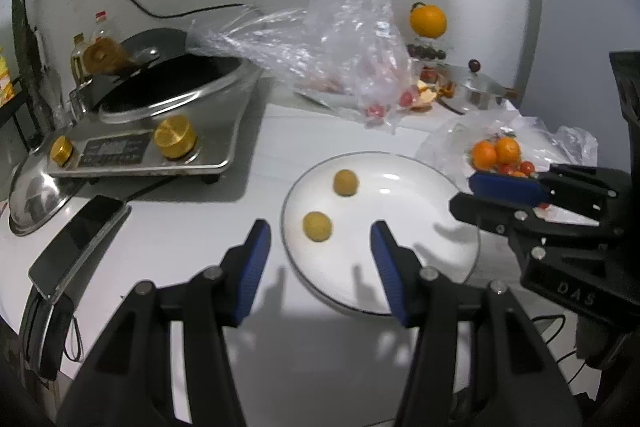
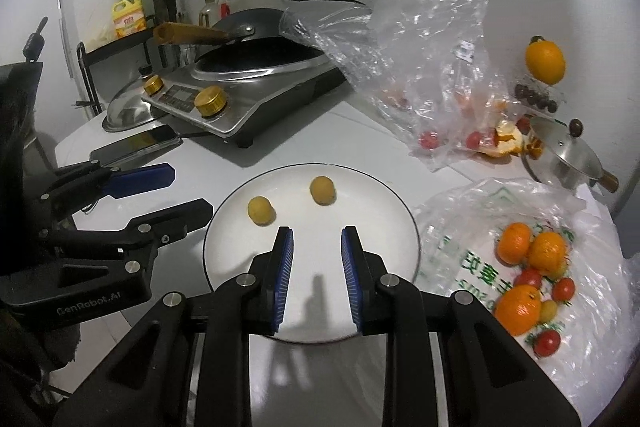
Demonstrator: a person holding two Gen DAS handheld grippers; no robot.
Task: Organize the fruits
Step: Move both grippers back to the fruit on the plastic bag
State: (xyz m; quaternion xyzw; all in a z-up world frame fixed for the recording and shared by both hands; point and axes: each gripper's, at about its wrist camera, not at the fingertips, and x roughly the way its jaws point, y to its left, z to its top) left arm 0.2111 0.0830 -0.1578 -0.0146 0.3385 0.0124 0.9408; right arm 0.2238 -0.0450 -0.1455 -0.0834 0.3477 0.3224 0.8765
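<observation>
2 yellow fruits [image 2: 291,201] on white plate [image 2: 384,205]
Left tool [image 1: 320,241] wide, empty; right tool [image 2: 317,247] narrow, empty, above plate.

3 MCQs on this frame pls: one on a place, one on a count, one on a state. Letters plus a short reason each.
1. Where does the loose pile of oranges and cherry tomatoes lie?
A. on the white plate
B. on a plastic bag right of the plate
C. in the wok

2. How many small yellow fruits are on the white plate?
A. one
B. two
C. four

3. What is between the left claw's fingers?
A. nothing, they stand apart
B. an orange
C. a cherry tomato

Answers:
1 B: the oranges and cherry tomatoes rest on the printed plastic bag beside the white plate.
2 B: one yellow fruit and a second yellow fruit lie apart on the plate, nothing else on it.
3 A: the left claw hangs over the plate's near edge with only plate showing in the gap.
</observation>
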